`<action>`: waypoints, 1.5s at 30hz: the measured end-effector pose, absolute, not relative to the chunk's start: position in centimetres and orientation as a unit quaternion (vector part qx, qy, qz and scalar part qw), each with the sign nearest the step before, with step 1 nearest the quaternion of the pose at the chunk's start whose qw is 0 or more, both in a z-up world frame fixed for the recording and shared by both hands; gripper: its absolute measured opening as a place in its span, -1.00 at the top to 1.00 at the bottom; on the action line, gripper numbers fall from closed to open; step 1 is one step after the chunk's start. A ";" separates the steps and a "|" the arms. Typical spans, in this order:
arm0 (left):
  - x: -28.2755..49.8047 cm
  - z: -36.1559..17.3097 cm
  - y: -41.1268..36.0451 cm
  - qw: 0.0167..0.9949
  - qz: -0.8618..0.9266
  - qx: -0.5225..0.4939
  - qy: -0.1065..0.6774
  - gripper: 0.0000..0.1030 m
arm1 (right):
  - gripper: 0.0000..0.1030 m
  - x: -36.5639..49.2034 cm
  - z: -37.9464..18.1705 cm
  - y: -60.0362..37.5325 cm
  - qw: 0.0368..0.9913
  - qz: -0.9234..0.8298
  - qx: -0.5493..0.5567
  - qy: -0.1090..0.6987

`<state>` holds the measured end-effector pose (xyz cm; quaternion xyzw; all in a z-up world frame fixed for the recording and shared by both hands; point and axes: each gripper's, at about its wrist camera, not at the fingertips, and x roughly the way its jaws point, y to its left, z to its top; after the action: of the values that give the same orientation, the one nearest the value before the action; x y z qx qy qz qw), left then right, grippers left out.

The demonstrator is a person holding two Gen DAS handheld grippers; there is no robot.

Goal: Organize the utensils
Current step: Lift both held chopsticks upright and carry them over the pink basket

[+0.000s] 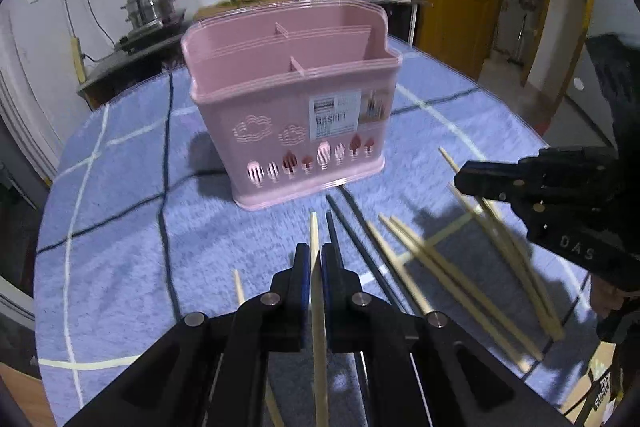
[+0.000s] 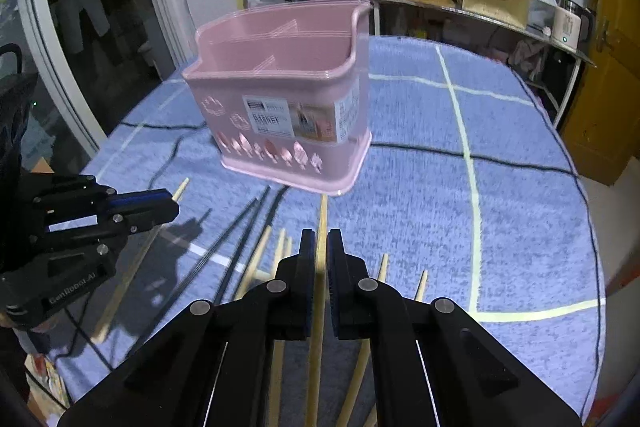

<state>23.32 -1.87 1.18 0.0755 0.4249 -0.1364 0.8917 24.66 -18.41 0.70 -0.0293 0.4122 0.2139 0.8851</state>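
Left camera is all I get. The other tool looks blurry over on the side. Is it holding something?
Observer: Yes, the right tool is shut on one pale chopstick.
Operator: Is there anything on the side of the pink basket I can't see?
Observer: A second label wraps around the corner of the pink basket.
Operator: What's behind my tool?
Observer: A dark glass door, with clothes hanging behind it.

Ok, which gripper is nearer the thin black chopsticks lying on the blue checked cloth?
Left. The left gripper is right beside the black chopsticks; the right gripper sits further off, with pale wooden chopsticks between.
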 end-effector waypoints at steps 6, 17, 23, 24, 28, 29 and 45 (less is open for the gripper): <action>21.9 5.0 -0.9 0.912 -0.134 0.052 0.384 0.90 | 0.89 23.7 3.7 -18.6 0.898 0.220 -0.024 0.380; 20.1 10.0 0.1 0.931 -0.138 0.025 0.338 0.90 | 0.89 21.9 7.6 -18.9 0.914 0.229 -0.020 0.334; 19.3 11.7 0.2 0.937 -0.138 0.021 0.321 0.90 | 0.89 21.2 9.3 -19.4 0.920 0.233 -0.016 0.315; 19.2 12.1 0.2 0.938 -0.139 0.020 0.318 0.90 | 0.90 21.2 9.6 -19.4 0.921 0.233 -0.015 0.312; 19.2 13.2 0.3 0.940 -0.141 0.019 0.310 0.90 | 0.90 21.2 10.6 -19.3 0.924 0.236 -0.016 0.301; 19.3 13.5 0.3 0.940 -0.142 0.019 0.309 0.90 | 0.90 21.2 10.9 -19.2 0.925 0.236 -0.017 0.298; 24.5 21.2 1.6 0.956 -0.129 -0.009 0.264 0.90 | 0.90 24.6 17.3 -18.3 0.940 0.250 0.019 0.233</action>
<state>24.51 1.64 21.20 -0.0091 0.2641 -0.1292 0.9557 24.63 -18.32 17.28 0.0187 0.2333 0.2498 0.9396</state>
